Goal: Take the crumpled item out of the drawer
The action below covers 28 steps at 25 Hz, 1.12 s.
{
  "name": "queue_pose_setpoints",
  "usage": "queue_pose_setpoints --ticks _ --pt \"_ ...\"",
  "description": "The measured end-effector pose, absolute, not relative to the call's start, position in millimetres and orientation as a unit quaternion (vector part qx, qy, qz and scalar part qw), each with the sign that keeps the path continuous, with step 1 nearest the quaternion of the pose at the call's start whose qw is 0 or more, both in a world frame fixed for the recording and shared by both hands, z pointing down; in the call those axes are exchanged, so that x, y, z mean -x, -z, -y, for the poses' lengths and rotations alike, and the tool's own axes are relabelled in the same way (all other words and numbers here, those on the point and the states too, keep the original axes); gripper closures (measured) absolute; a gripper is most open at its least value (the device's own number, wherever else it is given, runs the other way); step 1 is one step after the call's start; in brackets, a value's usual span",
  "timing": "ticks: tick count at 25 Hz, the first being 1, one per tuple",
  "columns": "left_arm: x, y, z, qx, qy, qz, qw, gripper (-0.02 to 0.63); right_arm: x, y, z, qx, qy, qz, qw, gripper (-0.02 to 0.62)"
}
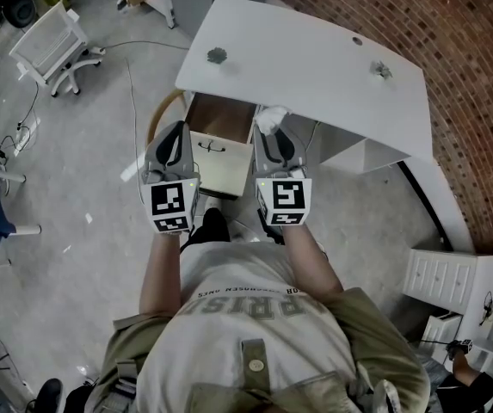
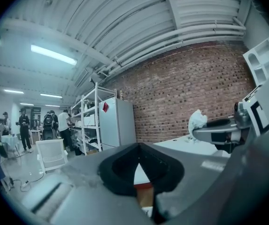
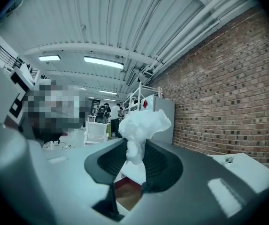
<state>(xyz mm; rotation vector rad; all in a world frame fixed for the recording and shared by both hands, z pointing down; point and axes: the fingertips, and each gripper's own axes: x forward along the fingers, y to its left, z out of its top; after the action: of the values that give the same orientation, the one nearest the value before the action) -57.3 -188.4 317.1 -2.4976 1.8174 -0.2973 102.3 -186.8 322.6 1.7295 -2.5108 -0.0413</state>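
In the head view both grippers hang side by side over the open drawer (image 1: pixel 222 169) of a white desk (image 1: pixel 315 67). My right gripper (image 1: pixel 270 129) is shut on a crumpled white paper wad (image 1: pixel 269 119), which sticks up between its jaws above the drawer's right side. The right gripper view shows the wad (image 3: pixel 143 123) pinched between the dark pads of that gripper (image 3: pixel 136 149). My left gripper (image 1: pixel 175 134) hovers over the drawer's left edge, shut with nothing in it. In the left gripper view its jaws (image 2: pixel 140 146) meet, and the wad (image 2: pixel 197 120) shows off to the right.
Two small objects (image 1: pixel 218 56) (image 1: pixel 381 70) lie on the desk top. A brick wall (image 1: pixel 461 76) runs along the right. A white chair (image 1: pixel 52 41) stands at the far left, and a cable (image 1: pixel 130 93) trails across the floor. A white cabinet (image 1: pixel 452 282) is at lower right.
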Motion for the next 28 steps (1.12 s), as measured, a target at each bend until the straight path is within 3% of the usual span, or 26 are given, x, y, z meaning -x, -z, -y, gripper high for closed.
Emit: queue_pose_setpoints --ticks 13,28 --pt "59 -309 186 0.802 0.088 -0.591 0.025 0.598 -102 -300 188 -0.570 0.027 0.821 0.012 0.497" --pt "62 -303 183 0.800 0.083 -0.593 0.028 0.598 -101 -299 186 -0.578 0.042 0.815 0.018 0.509"
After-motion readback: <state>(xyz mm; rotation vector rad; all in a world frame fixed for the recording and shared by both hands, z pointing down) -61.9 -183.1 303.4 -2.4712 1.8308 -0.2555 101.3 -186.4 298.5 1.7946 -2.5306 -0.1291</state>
